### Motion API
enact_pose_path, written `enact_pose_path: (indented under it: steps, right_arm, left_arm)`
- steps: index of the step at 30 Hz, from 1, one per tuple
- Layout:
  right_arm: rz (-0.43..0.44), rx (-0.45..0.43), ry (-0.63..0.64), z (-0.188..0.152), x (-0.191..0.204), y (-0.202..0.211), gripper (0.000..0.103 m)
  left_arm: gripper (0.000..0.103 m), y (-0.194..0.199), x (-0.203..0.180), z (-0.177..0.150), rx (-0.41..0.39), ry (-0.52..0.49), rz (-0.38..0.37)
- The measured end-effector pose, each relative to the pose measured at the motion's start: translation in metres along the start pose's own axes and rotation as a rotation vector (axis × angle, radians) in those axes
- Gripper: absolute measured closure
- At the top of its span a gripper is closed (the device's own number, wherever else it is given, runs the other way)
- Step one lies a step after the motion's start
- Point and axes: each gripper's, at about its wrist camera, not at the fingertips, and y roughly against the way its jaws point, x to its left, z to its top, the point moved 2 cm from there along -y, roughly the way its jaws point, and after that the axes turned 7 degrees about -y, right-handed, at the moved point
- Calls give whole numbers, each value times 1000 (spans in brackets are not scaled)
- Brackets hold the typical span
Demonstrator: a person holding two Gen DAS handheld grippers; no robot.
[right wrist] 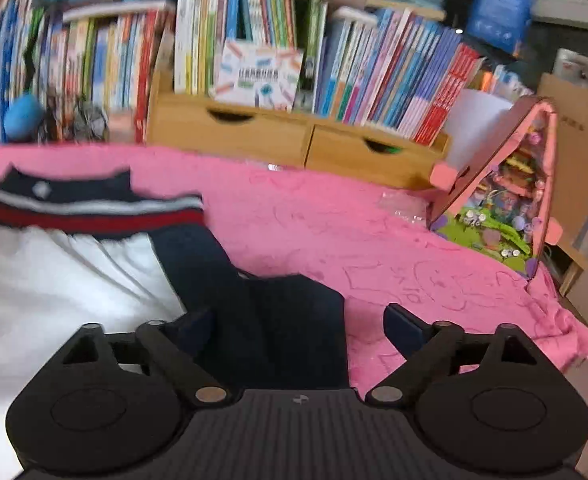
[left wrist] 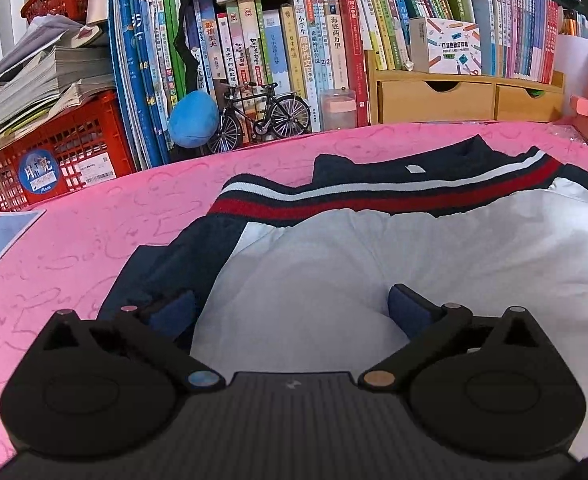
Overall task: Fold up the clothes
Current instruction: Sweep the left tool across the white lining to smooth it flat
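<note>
Left wrist view shows the left claw (left wrist: 291, 306) spread wide over the white body of a shirt (left wrist: 374, 248) lying flat on the pink desk (left wrist: 73, 240), collar away. Right wrist view, blurred, shows the right claw (right wrist: 298, 328) spread above the navy sleeve (right wrist: 289, 312), seemingly placed to grip it.

Soft cloth garment (left wrist: 374, 280), matt pink tablecloth (left wrist: 73, 260), smooth wooden drawers (left wrist: 434, 100)

L gripper (left wrist: 291, 306) jaws spread wide over white/navy shirt (left wrist: 374, 264), pink tablecloth (left wrist: 73, 248).

shirt (left wrist: 414, 264): white, navy sleeves, red-white striped collar | tablecloth (left wrist: 73, 248): pink, squiggle pattern
</note>
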Motion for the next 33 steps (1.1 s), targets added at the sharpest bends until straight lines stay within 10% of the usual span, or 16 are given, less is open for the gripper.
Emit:
enact_pose_path:
  steps: [9, 18, 25, 33]
  right_arm:
    - [496, 37, 37, -36, 106, 59, 60]
    - [491, 108, -1, -49, 112, 42, 59]
    - [493, 111, 6, -49, 110, 37, 54]
    - [501, 112, 24, -50, 113, 37, 44]
  left_arm:
    - [0, -1, 3, -1, 5, 30, -19]
    - [0, 15, 38, -14, 14, 121, -121]
    - [0, 34, 79, -49, 88, -94, 284]
    - [4, 71, 40, 8, -28, -62, 99]
